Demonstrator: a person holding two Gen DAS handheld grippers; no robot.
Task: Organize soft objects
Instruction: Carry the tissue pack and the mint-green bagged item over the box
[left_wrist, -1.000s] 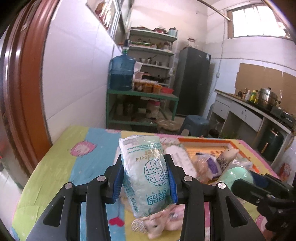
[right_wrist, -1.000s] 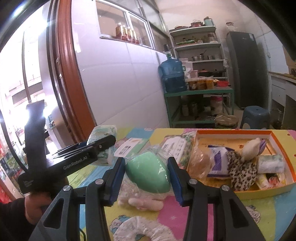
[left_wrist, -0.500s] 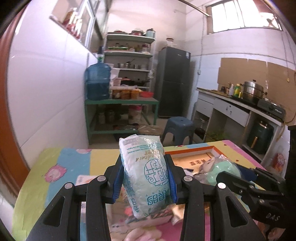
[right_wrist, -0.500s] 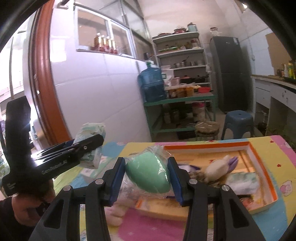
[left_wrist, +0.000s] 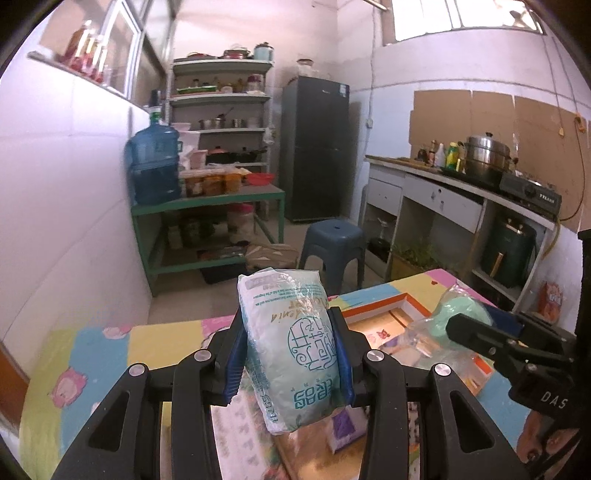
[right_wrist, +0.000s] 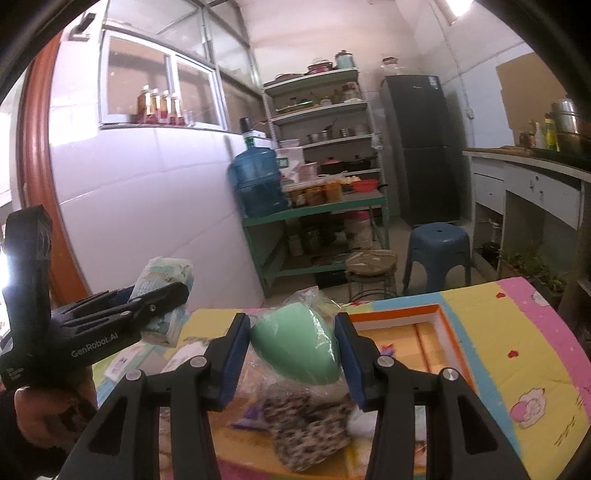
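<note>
Your left gripper (left_wrist: 290, 354) has its jaws clamped on a pale teal tissue pack (left_wrist: 291, 347), which stands upright between the blue pads and is lifted clear of the worktop (left_wrist: 110, 354). From the right wrist view the same pack (right_wrist: 166, 291) shows at the left, pinched in the left gripper (right_wrist: 162, 299), above the worktop's left part.

Your right gripper (right_wrist: 293, 354) has its jaws closed on a mint-green egg-shaped sponge (right_wrist: 295, 347) wrapped in clear plastic, its narrow end pointing up. It hangs over the near part of the orange-rimmed tray (right_wrist: 443, 317), which sits on the worktop's colourful cartoon cover (right_wrist: 517, 350). In the left wrist view the sponge (left_wrist: 458, 314) appears at the right, over the tray (left_wrist: 380, 306).

Below the sponge, a leopard-print soft item (right_wrist: 310, 432) lies in the tray, touching a purple-printed packet (right_wrist: 251, 413) on its left. A white item (right_wrist: 362, 421) lies just beside it on the right.

Beyond the worktop's far edge stand a blue stool (right_wrist: 439, 251), a green rack with a water jug (right_wrist: 258, 181), and a dark fridge (right_wrist: 417, 147).
</note>
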